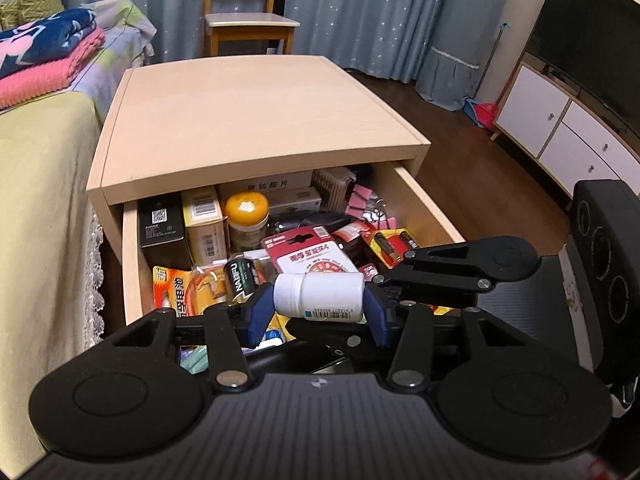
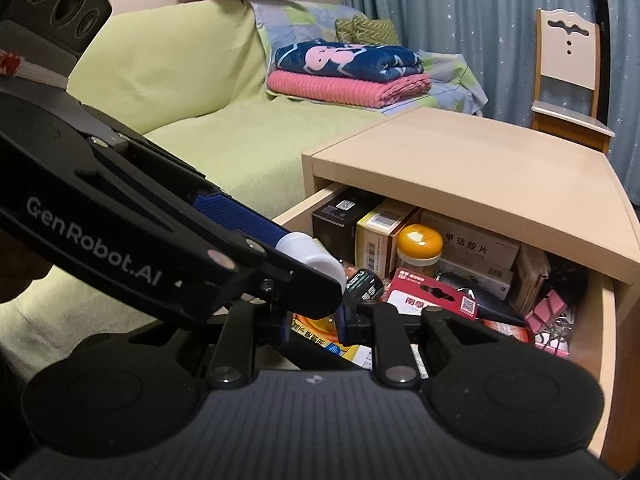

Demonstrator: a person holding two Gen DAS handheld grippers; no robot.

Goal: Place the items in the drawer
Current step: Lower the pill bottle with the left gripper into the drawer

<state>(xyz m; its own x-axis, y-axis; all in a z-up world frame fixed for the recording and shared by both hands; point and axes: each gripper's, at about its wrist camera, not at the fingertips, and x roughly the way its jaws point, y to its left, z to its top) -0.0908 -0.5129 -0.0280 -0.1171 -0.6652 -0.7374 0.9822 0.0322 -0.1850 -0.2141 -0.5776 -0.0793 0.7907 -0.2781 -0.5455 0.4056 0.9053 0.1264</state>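
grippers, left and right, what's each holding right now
Left gripper: shut on the white pill bottle.
Right gripper: fingertips hidden behind the left one, cannot tell.

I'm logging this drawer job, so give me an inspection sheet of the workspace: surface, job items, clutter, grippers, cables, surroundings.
Surface: light wood nightstand, top bare; its drawer pulled open.
Job's things: white pill bottle held sideways above the drawer's front part, cap toward the left.
Clutter: drawer crowded with a black box, an orange-lidded jar, battery packs, pink binder clips.
Grippers: left gripper shut on the bottle; right gripper close beside it, its finger gap hidden, state unclear.
Cables: nothing seen.
Surroundings: green-covered bed with folded blankets, wooden chair, blue curtains, TV on a white cabinet.
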